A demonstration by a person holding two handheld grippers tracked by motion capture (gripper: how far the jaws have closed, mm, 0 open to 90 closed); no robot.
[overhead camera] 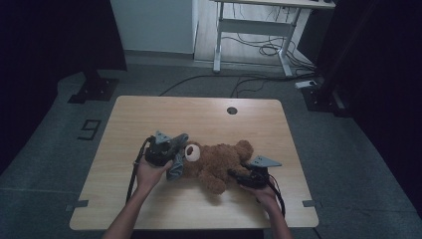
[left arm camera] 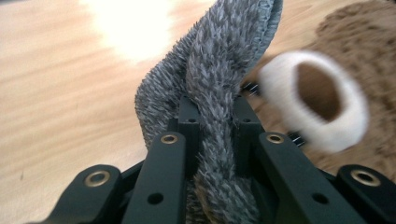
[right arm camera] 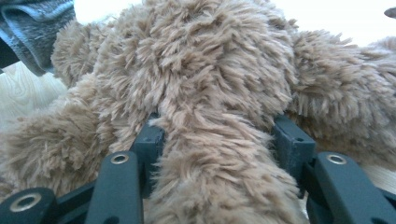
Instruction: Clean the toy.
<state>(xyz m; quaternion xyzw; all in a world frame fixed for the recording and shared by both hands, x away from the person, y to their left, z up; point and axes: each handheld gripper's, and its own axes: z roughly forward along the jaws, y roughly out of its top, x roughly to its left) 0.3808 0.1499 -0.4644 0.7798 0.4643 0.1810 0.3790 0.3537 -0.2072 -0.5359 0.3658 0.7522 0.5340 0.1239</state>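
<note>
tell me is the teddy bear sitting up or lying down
Lying down: the teddy bear sprawls flat on the table, head toward the grey cloth.

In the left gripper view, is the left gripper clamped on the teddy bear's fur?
No: the left gripper pinches a fold of grey fuzzy cloth, while the teddy bear lies beyond it.

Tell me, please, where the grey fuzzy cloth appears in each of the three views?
High view: grey fuzzy cloth left of centre, by the brown plush teddy bear's head.
Left gripper view: centre, rising from between the jaws.
Right gripper view: top-left corner.
Shared landmark: the bear.
</note>
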